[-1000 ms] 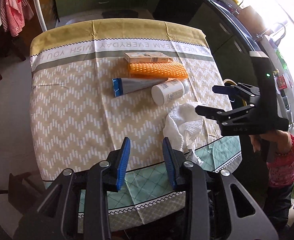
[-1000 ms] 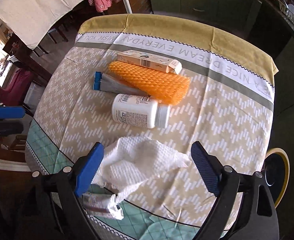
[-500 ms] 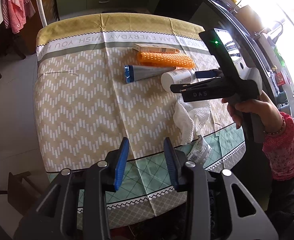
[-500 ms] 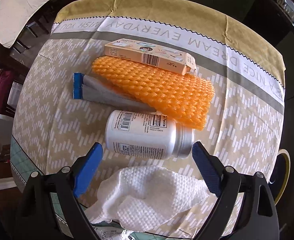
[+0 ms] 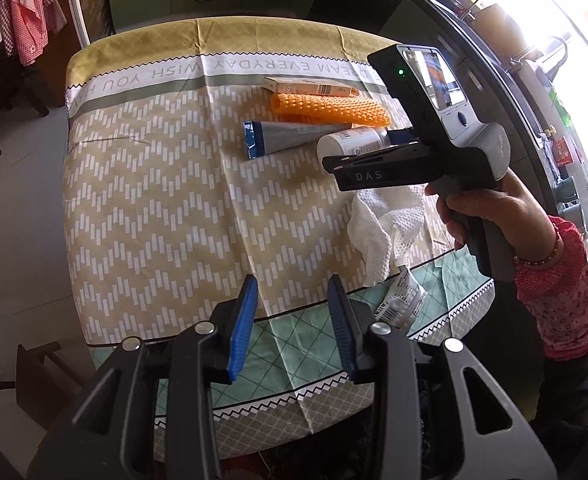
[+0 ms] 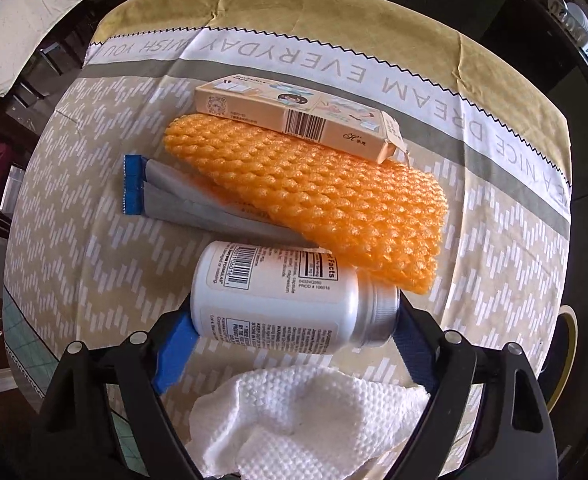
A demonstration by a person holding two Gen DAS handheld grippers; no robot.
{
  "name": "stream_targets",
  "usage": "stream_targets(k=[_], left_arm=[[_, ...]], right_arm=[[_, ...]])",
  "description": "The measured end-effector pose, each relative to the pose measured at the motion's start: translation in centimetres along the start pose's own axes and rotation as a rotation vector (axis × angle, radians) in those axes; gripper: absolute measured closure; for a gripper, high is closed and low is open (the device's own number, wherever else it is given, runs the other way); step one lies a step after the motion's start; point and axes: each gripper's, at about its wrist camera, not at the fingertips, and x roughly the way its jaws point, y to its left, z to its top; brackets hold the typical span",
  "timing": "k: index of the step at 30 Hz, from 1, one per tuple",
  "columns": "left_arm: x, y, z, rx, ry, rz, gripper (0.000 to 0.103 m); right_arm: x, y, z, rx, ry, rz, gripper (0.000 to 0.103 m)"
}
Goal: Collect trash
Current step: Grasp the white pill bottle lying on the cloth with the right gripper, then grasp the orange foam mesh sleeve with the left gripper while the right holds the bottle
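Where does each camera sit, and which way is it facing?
Left wrist: behind the left gripper, above the table's near edge, facing across it; shows its fingers and the right hand.
Right wrist: behind the right gripper, low over the bottle; shows its fingers.
Shared: bottle, orange mesh, box, towel.

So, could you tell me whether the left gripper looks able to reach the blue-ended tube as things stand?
Probably yes. The left gripper is open, with only bare tablecloth between it and the tube. The right gripper works beside it at the white bottle, so crowding is possible.
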Motion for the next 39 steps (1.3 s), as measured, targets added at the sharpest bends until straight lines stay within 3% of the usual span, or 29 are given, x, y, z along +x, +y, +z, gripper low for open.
stream_targets(k=[7,13,21,25,28,34,39], left_arm=[[0.1,-0.6,1.6,-0.006,-0.011,0.015,0.067],[1.3,-2.5,5.1,0.013,-0.029,0.024,0.064],[6.0,-7.0,10.6,0.076,-0.001,0.013,0.063],[8.5,-9.0,12.7,0.060,0.026,-0.038,0.052],[10.1,-10.5,13.8,0.049,0.054,-0.061,0.052],[12.0,-13.4,15.2,0.086,0.045,0.014,0.046],[13.1,-14.8,16.2,0.149,0.023,0.131,0.042]], right_arm=[[-1.7,-1.6,-2.3,-0.003,-0.020,0.068,0.018],[-5.9,-4.9,-6.1,0.016,-0.073,0.119,0.018],[-10.2,-11.2,-12.0,0.071,-0.107,0.083,0.018],[-11.0,-14.7,-14.7,0.121,-0.103,0.083,0.018],[-11.0,-16.8,-16.3,0.155,-0.098,0.087,0.018],[-10.2,-18.2,-17.0,0.176,-0.092,0.111,0.018],[-9.8,-18.1,-17.2,0.164,-0.087,0.130,0.018]])
